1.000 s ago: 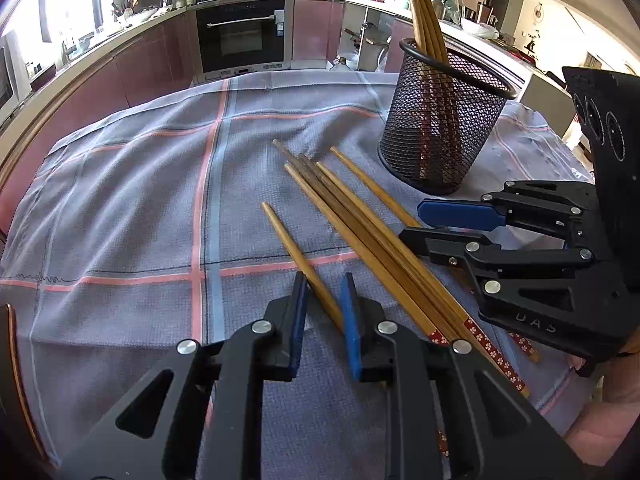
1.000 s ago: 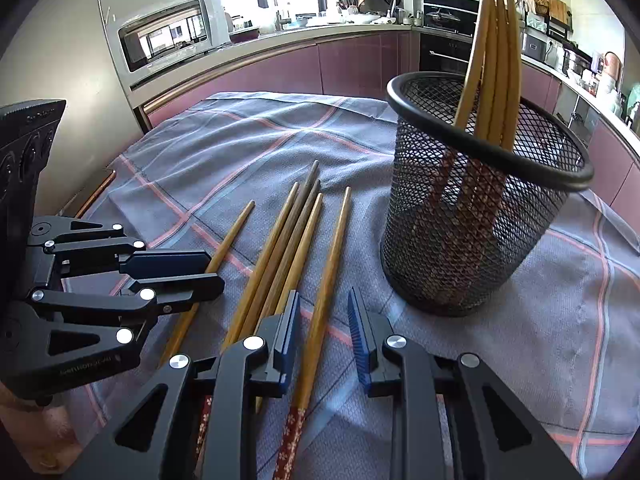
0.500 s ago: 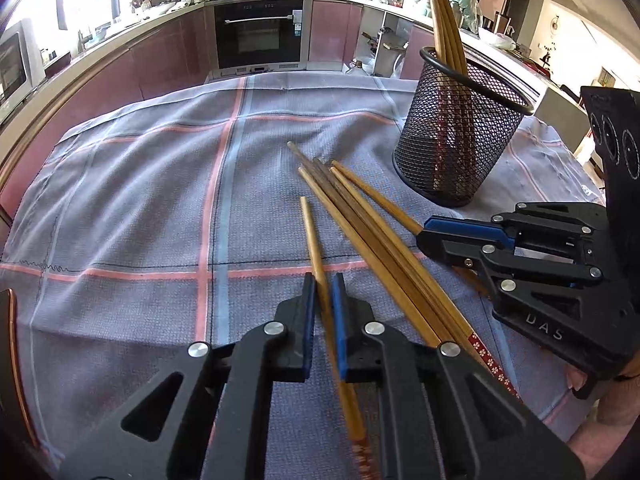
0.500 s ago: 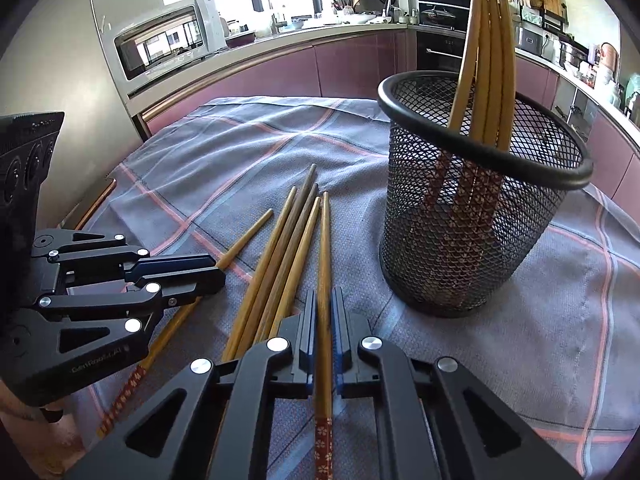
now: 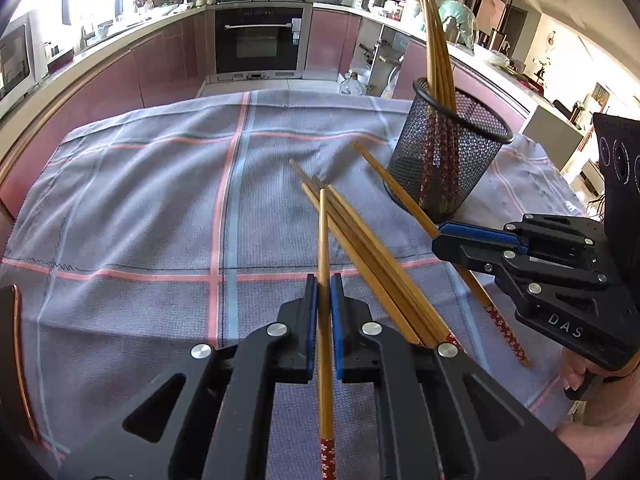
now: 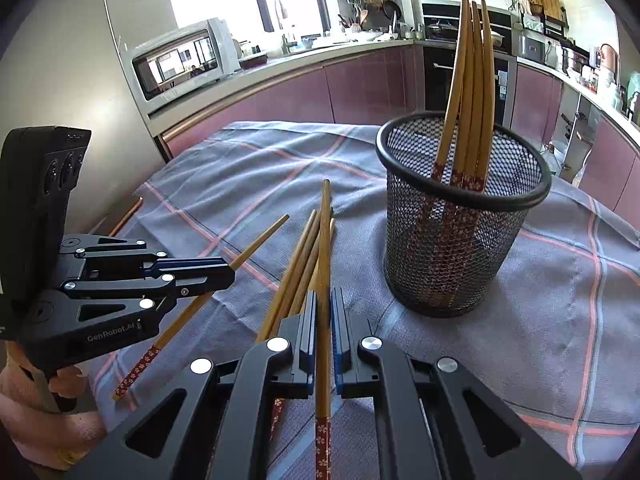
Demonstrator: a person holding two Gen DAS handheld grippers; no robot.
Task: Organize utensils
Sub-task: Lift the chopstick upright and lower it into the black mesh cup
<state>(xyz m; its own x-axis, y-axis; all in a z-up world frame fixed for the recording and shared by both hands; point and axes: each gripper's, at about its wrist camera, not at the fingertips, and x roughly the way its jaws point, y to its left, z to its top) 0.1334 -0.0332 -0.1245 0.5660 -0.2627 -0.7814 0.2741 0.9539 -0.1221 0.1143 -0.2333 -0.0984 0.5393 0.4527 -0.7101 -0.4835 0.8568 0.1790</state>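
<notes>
Now each claw is clamped on one chopstick: the left claw (image 5: 324, 304) and the right claw (image 6: 323, 316), above the bench (image 5: 140, 208). Tilting either thin stick could slip it, or snag the mesh holder (image 6: 460, 248) rim.

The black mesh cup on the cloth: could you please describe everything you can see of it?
The mesh cup is a round black wire-mesh holder with a solid rim, standing upright on the checked cloth. Several wooden chopsticks stand in it, patterned red ends down, leaning on the rim. Neither gripper touches it.
</notes>
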